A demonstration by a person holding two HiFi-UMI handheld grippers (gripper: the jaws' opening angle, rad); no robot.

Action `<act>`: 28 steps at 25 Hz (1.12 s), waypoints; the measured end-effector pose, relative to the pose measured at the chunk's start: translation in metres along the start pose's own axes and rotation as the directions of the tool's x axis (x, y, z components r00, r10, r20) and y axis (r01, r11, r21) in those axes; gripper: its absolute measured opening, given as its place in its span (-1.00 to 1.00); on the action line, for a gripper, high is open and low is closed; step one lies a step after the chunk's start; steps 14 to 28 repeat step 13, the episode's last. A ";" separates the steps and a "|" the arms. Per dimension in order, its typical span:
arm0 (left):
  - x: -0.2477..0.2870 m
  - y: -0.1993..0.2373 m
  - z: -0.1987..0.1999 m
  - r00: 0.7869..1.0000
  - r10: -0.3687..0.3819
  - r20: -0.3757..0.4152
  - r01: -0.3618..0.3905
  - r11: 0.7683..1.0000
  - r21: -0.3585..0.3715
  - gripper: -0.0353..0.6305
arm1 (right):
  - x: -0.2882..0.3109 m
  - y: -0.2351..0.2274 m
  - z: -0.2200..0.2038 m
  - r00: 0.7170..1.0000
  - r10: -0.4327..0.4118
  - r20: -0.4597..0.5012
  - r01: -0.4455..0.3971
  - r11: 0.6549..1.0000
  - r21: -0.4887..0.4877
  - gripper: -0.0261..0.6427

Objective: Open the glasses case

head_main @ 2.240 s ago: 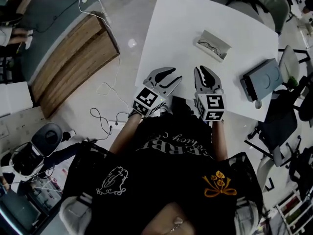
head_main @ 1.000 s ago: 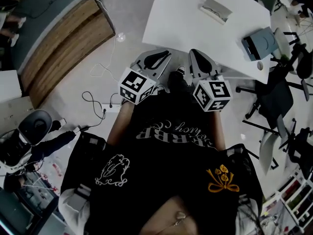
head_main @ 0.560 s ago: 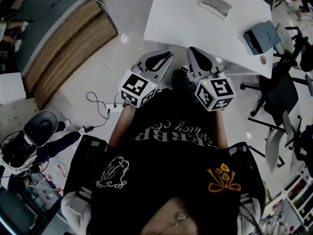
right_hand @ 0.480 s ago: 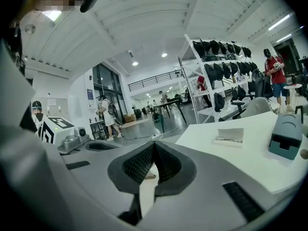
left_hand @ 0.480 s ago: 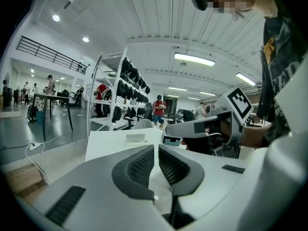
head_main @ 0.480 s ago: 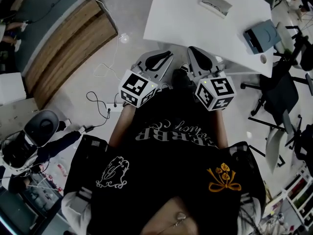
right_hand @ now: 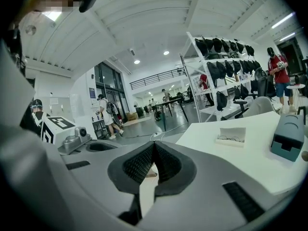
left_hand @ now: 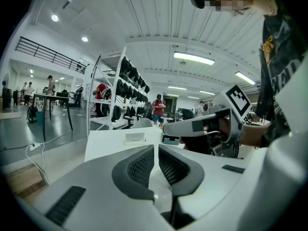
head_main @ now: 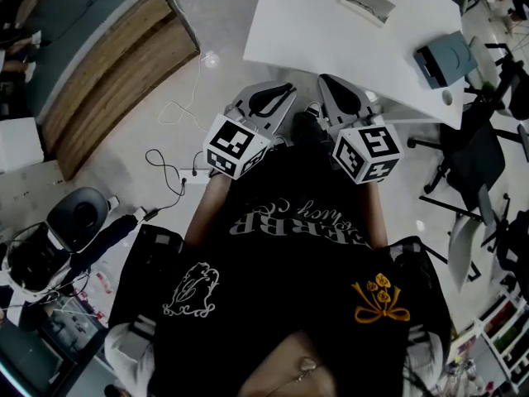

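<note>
The glasses case (head_main: 368, 2) lies on the far part of the white table (head_main: 314, 31), a pale shallow case with its lid up and thin-framed glasses inside. It also shows small as the case (left_hand: 135, 138) in the left gripper view and as the case (right_hand: 231, 136) in the right gripper view. My left gripper (head_main: 288, 89) and right gripper (head_main: 326, 83) hang side by side close to my body, at the table's near edge and well short of the case. Both are shut with nothing between the jaws; left gripper (left_hand: 156, 148), right gripper (right_hand: 154, 146).
A grey-blue box (head_main: 444, 62) sits at the table's right end, right of the case. Office chairs (head_main: 471, 164) stand to the right, a wooden platform (head_main: 116, 73) to the left, and cables (head_main: 165, 172) run across the floor. Shelving (left_hand: 120, 100) and people fill the background.
Since the earliest frame both grippers have drawn back from over the table toward my body, and the case now looks farther off. Over the last second almost nothing has shifted.
</note>
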State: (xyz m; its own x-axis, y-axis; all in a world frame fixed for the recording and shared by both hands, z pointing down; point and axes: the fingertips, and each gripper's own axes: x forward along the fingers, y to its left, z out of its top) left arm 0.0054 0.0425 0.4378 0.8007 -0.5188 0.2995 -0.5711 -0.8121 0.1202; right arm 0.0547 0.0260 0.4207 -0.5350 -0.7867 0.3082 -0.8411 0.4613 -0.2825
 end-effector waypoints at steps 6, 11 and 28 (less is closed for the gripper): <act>0.002 -0.002 -0.002 1.000 0.000 -0.009 0.000 1.000 0.008 -0.76 | 0.004 0.000 -0.002 1.000 0.000 -0.017 0.000 1.000 -0.030 -0.88; 0.002 -0.003 -0.004 1.000 -0.004 -0.020 0.005 1.000 0.011 -0.76 | 0.005 0.003 -0.002 1.000 -0.002 -0.024 0.001 0.999 -0.046 -0.88; 0.001 -0.004 -0.005 1.000 -0.007 -0.023 0.008 1.000 0.014 -0.76 | 0.005 0.005 -0.002 1.000 0.001 -0.025 -0.003 0.999 -0.045 -0.88</act>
